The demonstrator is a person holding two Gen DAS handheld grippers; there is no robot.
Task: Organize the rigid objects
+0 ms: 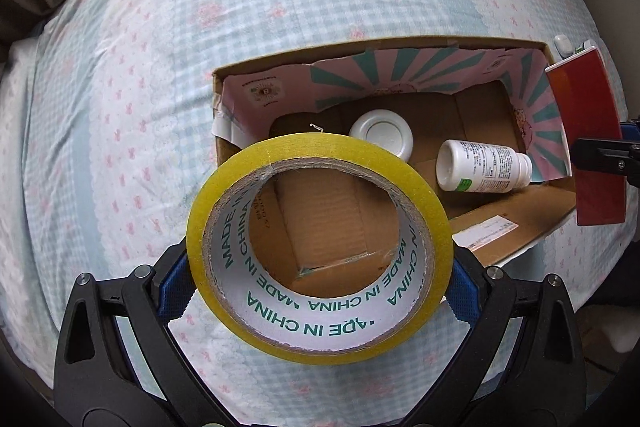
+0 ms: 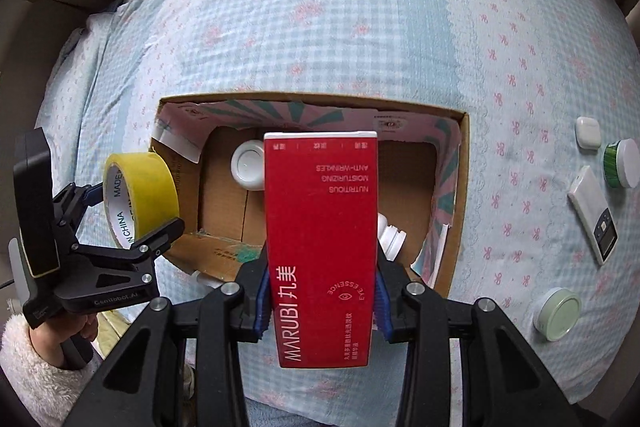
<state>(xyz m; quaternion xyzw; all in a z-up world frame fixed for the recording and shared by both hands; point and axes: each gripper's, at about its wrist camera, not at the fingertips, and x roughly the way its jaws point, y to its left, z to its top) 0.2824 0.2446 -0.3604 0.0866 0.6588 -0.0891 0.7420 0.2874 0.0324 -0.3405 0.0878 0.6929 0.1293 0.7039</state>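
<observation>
1. My left gripper [image 1: 320,267] has the yellow tape roll [image 1: 316,247] pinched across its sides, hanging above the near left corner of the cardboard box [image 1: 380,45] on the bedsheet [image 1: 120,107].
2. My right gripper [image 2: 320,301] clamps the red carton [image 2: 320,247] by its long edges, above the middle of the box.
3. Inside already: a white jar [image 1: 382,137] and a white bottle [image 1: 484,167] lying on its side.
4. I'd lower the tape onto the bare floor by the left wall, clear of the jar.
5. The carton should go flat beside the bottle, not onto it.
6. Release low so nothing bounces.
</observation>
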